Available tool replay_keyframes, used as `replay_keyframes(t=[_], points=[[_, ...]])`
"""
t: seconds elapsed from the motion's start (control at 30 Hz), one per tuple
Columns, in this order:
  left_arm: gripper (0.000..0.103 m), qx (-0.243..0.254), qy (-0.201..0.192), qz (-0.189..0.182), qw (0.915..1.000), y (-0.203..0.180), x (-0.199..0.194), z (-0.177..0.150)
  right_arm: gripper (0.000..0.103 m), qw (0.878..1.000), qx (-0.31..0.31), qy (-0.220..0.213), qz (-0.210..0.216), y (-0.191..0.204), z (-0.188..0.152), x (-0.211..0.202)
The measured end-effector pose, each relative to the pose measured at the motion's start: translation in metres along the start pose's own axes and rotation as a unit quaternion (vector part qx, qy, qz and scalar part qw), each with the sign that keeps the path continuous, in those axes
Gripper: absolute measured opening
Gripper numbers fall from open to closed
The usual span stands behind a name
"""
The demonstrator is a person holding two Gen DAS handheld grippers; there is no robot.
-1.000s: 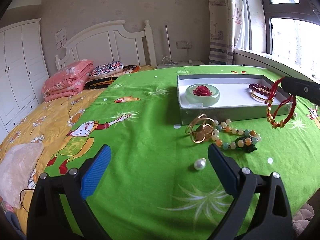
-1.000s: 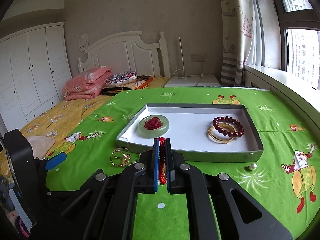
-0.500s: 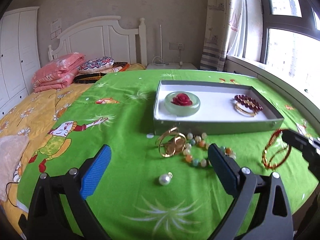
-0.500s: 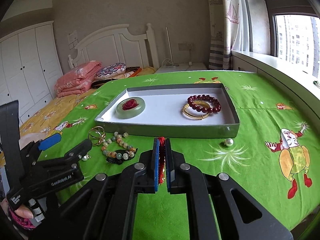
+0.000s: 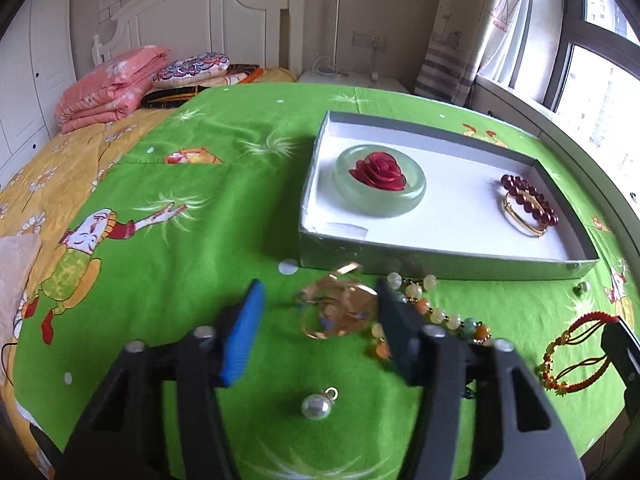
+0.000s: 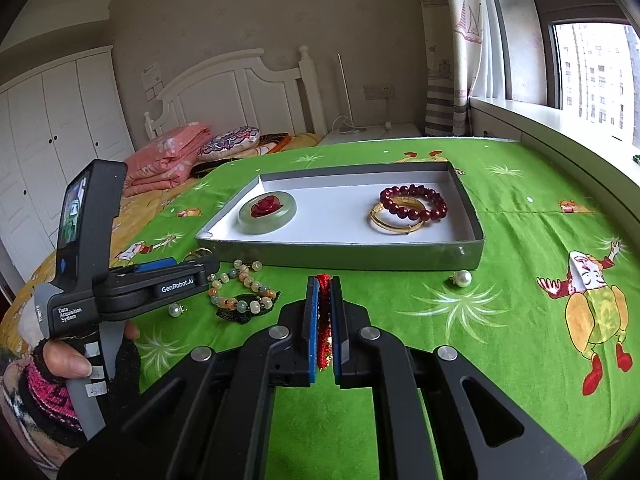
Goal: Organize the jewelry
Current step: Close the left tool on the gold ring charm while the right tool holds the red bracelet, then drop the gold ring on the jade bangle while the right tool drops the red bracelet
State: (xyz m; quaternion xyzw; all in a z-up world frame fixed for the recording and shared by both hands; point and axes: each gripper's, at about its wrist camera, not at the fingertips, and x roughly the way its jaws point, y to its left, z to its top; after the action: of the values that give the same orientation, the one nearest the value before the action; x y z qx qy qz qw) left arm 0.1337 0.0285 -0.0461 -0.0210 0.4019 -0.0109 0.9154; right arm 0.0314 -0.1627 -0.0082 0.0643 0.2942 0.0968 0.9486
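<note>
My left gripper (image 5: pixel 320 320) is open, low over the green bedspread, its fingers on either side of a gold ring ornament (image 5: pixel 340 312) without touching it. A pastel bead bracelet (image 5: pixel 436 314) lies against the right finger. A pearl pendant (image 5: pixel 316 406) sits beneath the gripper. My right gripper (image 6: pixel 324 285) is shut on a red cord bracelet (image 6: pixel 323 320), which in the left wrist view hangs at the right edge as the red cord bracelet (image 5: pixel 576 352). The grey tray (image 6: pixel 340 256) holds a jade bangle with a red rose (image 6: pixel 267 212), a dark red bead bracelet (image 6: pixel 414 202) and a gold bangle (image 6: pixel 392 222).
A second pearl (image 6: pixel 464 279) lies by the tray's near right corner. A gloved hand (image 6: pixel 60 360) holds the left gripper (image 6: pixel 176 280) at the left. Folded pink bedding (image 5: pixel 112 80) and pillows lie near the headboard. The window sill runs along the bed's right side.
My left gripper moved forward and down over the gold ornament, its fingers drawing closer together. The right gripper pulled back from the tray toward the bed's near edge, still holding the red cord bracelet.
</note>
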Motion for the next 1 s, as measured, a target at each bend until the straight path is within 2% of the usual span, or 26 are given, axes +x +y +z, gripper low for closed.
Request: replay_keyframes(t=[0.2, 0.27, 0.43, 0.73, 1.0], points=[[0.04, 0.011, -0.051, 0.011, 0.9986, -0.002, -0.02, -0.008, 0.007, 1.0, -0.002, -0.002, -0.001, 0.001, 0.0, -0.001], [0.04, 0.016, -0.066, 0.001, 0.9977, -0.005, -0.031, -0.012, 0.007, 1.0, -0.007, -0.003, -0.002, 0.003, -0.001, -0.002], [0.04, 0.038, -0.125, -0.002, 0.9915, -0.016, -0.068, -0.036, 0.007, 1.0, -0.026, -0.013, -0.013, 0.009, -0.004, -0.011], [0.04, 0.085, -0.164, -0.006, 0.9827, -0.043, -0.096, -0.065, 0.007, 0.998, -0.05, -0.026, -0.02, 0.017, -0.011, -0.032], [0.04, 0.078, -0.182, -0.003, 0.9803, -0.041, -0.106, -0.07, 0.007, 0.997, -0.057, -0.033, -0.038, 0.019, -0.01, -0.035]])
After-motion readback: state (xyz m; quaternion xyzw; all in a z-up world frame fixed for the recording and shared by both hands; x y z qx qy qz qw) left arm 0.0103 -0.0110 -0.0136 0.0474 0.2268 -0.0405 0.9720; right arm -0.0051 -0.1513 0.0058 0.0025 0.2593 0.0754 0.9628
